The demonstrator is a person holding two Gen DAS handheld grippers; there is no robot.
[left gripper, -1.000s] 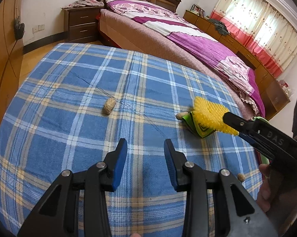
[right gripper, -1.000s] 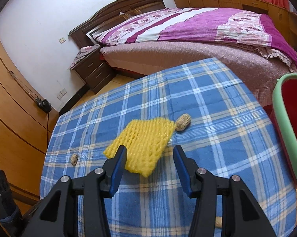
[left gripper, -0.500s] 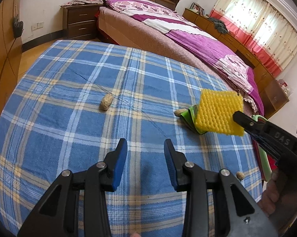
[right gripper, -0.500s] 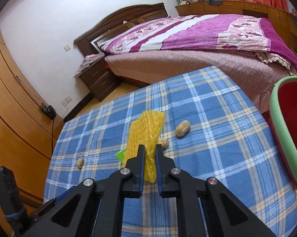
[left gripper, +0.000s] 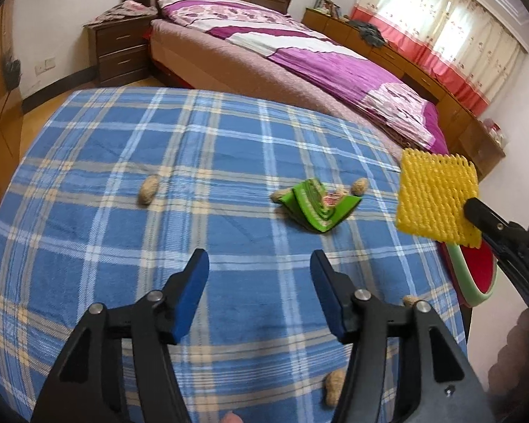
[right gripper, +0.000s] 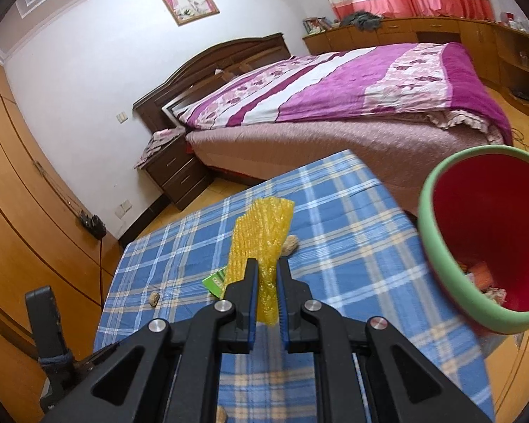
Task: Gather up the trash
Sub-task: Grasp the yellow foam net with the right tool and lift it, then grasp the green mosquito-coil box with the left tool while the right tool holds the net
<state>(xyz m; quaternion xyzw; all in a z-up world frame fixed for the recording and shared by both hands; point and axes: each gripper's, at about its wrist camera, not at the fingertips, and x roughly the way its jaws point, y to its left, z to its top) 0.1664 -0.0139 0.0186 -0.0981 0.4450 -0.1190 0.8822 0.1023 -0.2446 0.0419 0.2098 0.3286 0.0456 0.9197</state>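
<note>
My right gripper (right gripper: 267, 271) is shut on a yellow foam net (right gripper: 261, 236) and holds it in the air above the blue plaid table. In the left wrist view the net (left gripper: 437, 199) hangs at the table's right edge, above the red bin (left gripper: 475, 271). The red bin with a green rim (right gripper: 483, 225) stands right of the table with some trash inside. A green wrapper (left gripper: 317, 206) lies on the table with peanut shells (left gripper: 148, 190) around it. My left gripper (left gripper: 259, 289) is open and empty above the table's near part.
More peanut shells lie near the front edge (left gripper: 335, 384) and right edge (left gripper: 410, 300). A bed with a purple cover (right gripper: 335, 98) stands beyond the table, a nightstand (right gripper: 180, 172) beside it. Wooden wardrobes (right gripper: 25, 211) line the left side.
My right gripper closed on the yellow foam net, lifted it off the table and carried it right toward the bin. The green wrapper underneath is uncovered. My left gripper opened wider.
</note>
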